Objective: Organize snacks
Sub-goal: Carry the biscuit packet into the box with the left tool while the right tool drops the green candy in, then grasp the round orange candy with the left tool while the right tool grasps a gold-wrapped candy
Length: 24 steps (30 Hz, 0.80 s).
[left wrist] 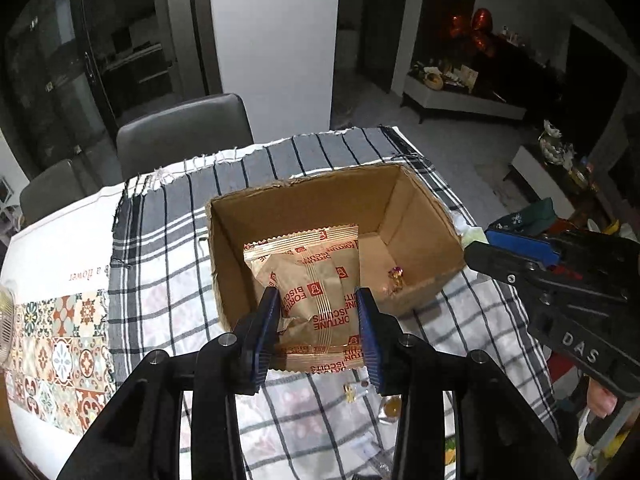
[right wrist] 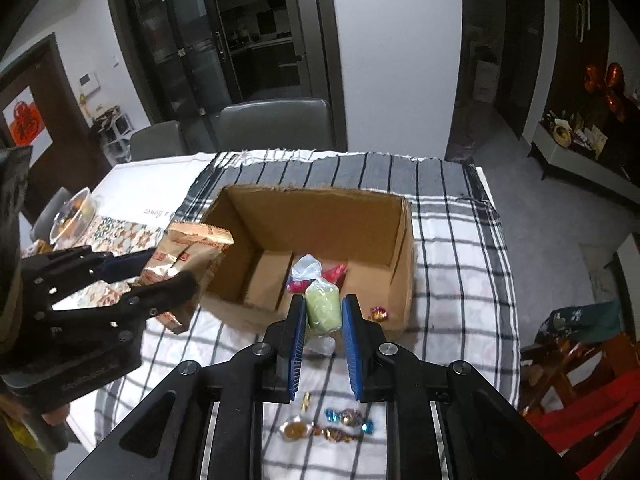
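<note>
An open cardboard box (left wrist: 280,204) (right wrist: 320,216) stands on the checked cloth. My left gripper (left wrist: 318,300) is shut on a brown Fortune Biscuits packet (left wrist: 316,280) and holds it over the box's near left side; the packet also shows in the right wrist view (right wrist: 188,256). My right gripper (right wrist: 323,308) is shut on a pale green wrapped snack (right wrist: 322,308), held at the box's near wall. Red and clear wrapped snacks (right wrist: 316,274) lie inside the box, and a small purple and gold candy (left wrist: 396,278) lies on its floor.
Several loose wrapped candies (right wrist: 340,426) lie on the cloth near me. One more candy (right wrist: 380,314) lies by the box's right corner. A glass bowl (right wrist: 74,210) stands at the table's left. Grey chairs (right wrist: 276,122) stand behind the table. The table edge drops off at the right.
</note>
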{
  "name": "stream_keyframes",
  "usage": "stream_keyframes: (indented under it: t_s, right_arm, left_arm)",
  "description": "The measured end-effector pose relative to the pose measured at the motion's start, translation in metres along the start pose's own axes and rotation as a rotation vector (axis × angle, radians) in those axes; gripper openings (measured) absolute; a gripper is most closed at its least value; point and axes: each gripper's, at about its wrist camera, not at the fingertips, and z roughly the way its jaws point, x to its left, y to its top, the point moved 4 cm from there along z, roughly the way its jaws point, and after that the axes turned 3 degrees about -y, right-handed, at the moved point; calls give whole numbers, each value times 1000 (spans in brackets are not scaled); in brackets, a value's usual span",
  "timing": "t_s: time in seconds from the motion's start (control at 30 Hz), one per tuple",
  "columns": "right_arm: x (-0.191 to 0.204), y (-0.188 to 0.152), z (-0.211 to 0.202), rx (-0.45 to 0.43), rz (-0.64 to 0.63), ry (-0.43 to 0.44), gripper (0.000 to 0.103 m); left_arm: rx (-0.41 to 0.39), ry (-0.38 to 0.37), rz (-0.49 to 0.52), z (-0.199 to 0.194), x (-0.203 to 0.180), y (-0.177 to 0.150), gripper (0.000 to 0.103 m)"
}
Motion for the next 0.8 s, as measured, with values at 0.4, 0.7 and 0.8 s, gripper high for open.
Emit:
stream_keyframes:
  t_s: [0.4, 0.7, 0.8]
  right_arm:
    - [-7, 18, 26, -22, 38, -57, 34]
    - [-2, -10, 16, 14, -5, -15, 37]
    - [3, -23, 10, 28, -37, -5, 37]
  left_arm:
    - [5, 48, -77, 29, 16, 31, 63]
    - [-31, 54, -22, 7, 4, 5, 63]
    - [-24, 32, -4, 1, -4, -6, 62]
